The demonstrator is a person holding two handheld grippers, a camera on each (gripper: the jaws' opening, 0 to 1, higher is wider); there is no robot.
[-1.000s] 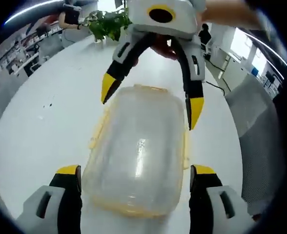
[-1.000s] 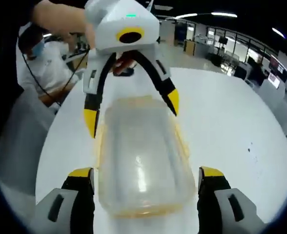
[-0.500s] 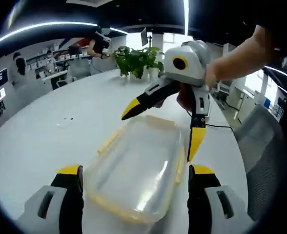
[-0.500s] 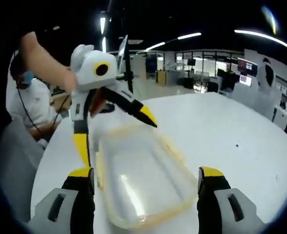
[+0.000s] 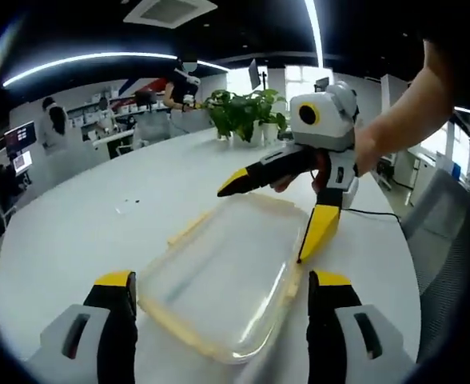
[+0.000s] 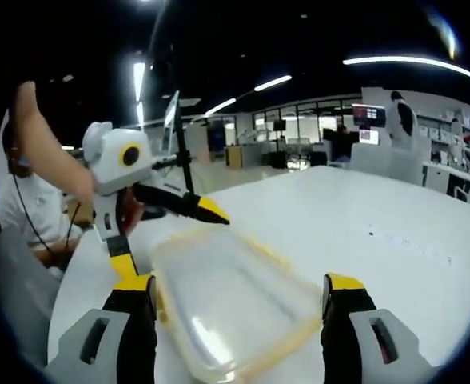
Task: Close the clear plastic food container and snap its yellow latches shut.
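On the desk, near its edge by us: the clear plastic food container (image 5: 223, 288) lies flat, lid down on it, so the latches can be reached.
Yellow latches (image 5: 189, 229): seemingly not yet snapped; hard to tell.
Left gripper (image 5: 219, 296): jaws wide, holding nothing, straddling the near end.
Right gripper (image 6: 235, 300): spread wide and empty, flanking the opposite end.
Desk (image 5: 75, 232): white.
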